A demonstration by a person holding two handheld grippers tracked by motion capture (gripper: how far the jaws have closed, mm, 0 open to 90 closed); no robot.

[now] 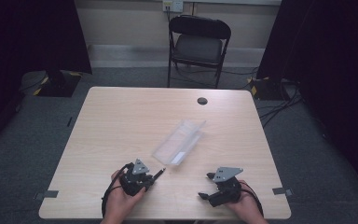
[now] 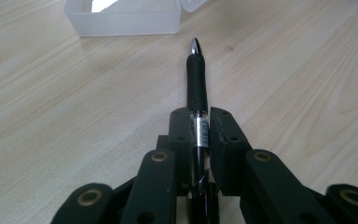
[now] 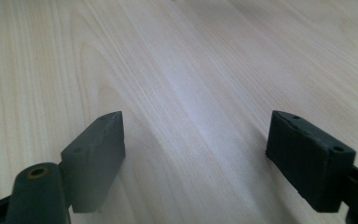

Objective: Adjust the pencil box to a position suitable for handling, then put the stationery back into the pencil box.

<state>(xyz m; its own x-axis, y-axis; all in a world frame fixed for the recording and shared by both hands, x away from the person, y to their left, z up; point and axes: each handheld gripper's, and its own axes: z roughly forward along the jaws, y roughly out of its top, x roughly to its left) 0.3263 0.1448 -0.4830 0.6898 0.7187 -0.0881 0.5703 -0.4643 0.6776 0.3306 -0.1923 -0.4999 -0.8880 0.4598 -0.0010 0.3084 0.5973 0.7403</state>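
Left gripper view: my left gripper point(image 2: 199, 122) clamped on slim black pen with silver tip point(image 2: 196, 79), tip pointing at open clear plastic box point(image 1: 179, 142) just ahead. My right gripper point(image 1: 207, 185) spread wide, empty, over pale wooden table point(image 1: 121, 121). Beyond far edge: black folding chair point(image 1: 198, 44).

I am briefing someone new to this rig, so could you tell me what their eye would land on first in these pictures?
First, the black pen clamped between the jaws of the left gripper, its silver tip pointing toward the clear plastic box lying open near the middle of the wooden table. Next, the right gripper at the near right edge, its jaws wide apart over bare wood. Beyond the table stands a black folding chair.
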